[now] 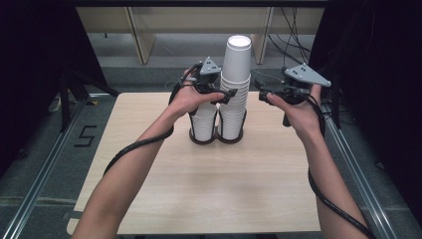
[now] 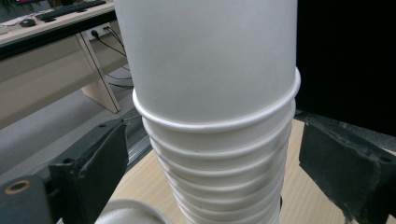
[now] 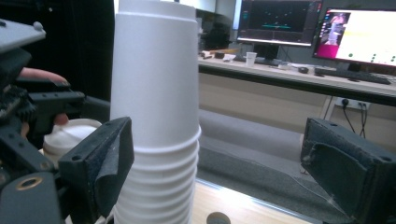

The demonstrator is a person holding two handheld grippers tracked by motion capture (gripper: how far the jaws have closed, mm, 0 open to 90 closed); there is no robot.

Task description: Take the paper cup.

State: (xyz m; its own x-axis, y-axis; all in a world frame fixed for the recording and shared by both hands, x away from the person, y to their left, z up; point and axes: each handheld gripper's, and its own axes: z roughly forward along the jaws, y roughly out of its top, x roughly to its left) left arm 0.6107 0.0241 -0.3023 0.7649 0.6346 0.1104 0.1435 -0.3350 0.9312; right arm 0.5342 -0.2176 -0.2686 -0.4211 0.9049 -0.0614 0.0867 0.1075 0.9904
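Two stacks of white paper cups stand side by side a little beyond the middle of the pale wooden surface (image 1: 164, 199), each seated in a dark ring holder (image 1: 203, 140). The tall stack (image 1: 235, 84) towers on the right; the short stack (image 1: 204, 122) sits touching close at its 9 o'clock.

The left hand-held gripper (image 1: 226, 95) comes in from 9 o'clock, level, above the short stack, reaching for the tall one. In the left gripper view the tall stack (image 2: 215, 93) fills the space between the two black pads (image 2: 100, 158), rolled rims right at pad height. There is daylight on both sides: the jaws straddle the cups without pressing, so this one is open around the stack. At 6 o'clock in that view, the rim of the short stack (image 2: 128, 210) peeks in.

The right hand-held gripper (image 1: 263, 93) hangs at 3 o'clock of the tall stack, near it but apart, jaws pointing toward it. In the right gripper view its pads (image 3: 105, 154) stand wide with nothing clamped; the tall stack (image 3: 156, 116) rises just behind the left pad, and whether that pad grazes the cups I cannot tell. Open, then. Beyond, at 9 o'clock in that view, the left hand-held gripper (image 3: 51, 100) hovers over the short stack's top (image 3: 70, 135).
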